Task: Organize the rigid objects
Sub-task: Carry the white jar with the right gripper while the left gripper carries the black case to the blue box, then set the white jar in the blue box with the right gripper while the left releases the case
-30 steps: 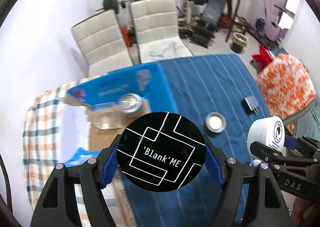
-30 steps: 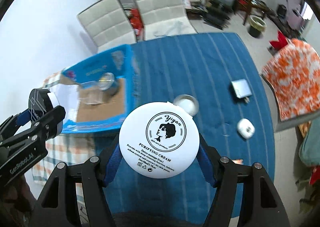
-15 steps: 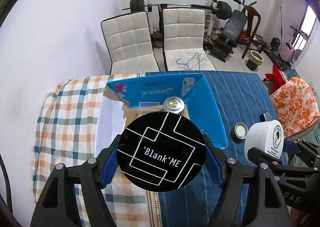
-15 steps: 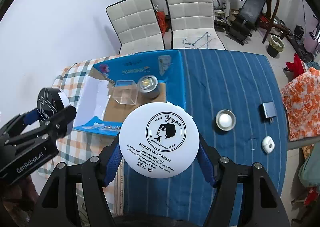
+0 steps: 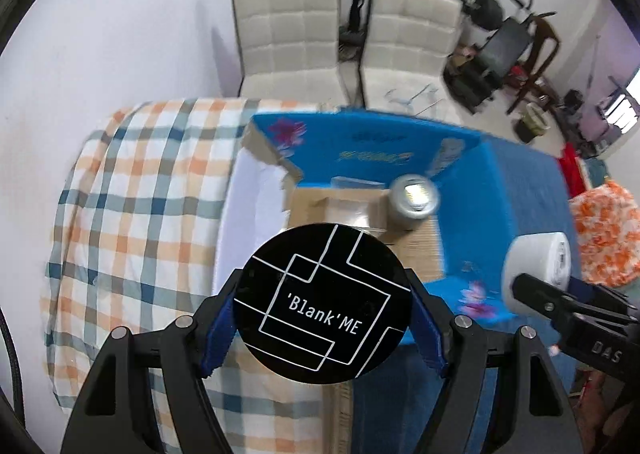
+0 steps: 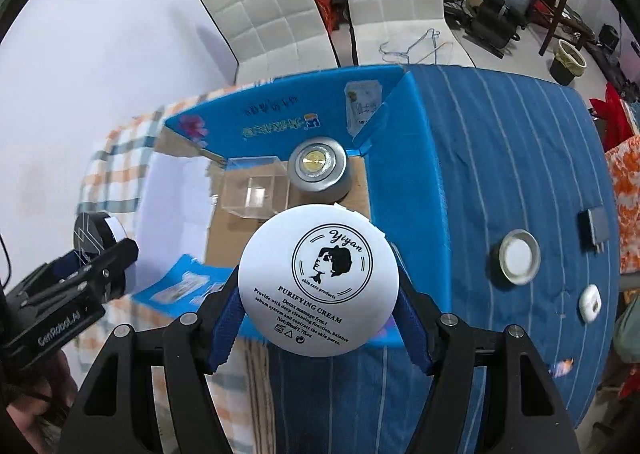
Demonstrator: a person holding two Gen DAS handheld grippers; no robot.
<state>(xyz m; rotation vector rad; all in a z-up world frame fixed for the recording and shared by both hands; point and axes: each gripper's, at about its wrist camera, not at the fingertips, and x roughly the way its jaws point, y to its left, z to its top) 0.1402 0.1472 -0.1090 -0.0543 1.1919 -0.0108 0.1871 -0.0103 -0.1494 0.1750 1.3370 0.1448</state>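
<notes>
The white cream jar (image 6: pixel 318 280) sits pinched across its rim in the right gripper (image 6: pixel 319 304); the black 'Blank'ME jar (image 5: pixel 322 302) is likewise clamped in the left gripper (image 5: pixel 322 328). Both look stiff, light and slick. The blue box (image 6: pixel 404 125) below has open floor near its silver tin (image 6: pixel 318 169) and clear cube (image 6: pixel 256 193)

Tin (image 6: pixel 318 167) in box (image 6: pixel 400 125) (right of case (image 6: pixel 256 193)).
</notes>
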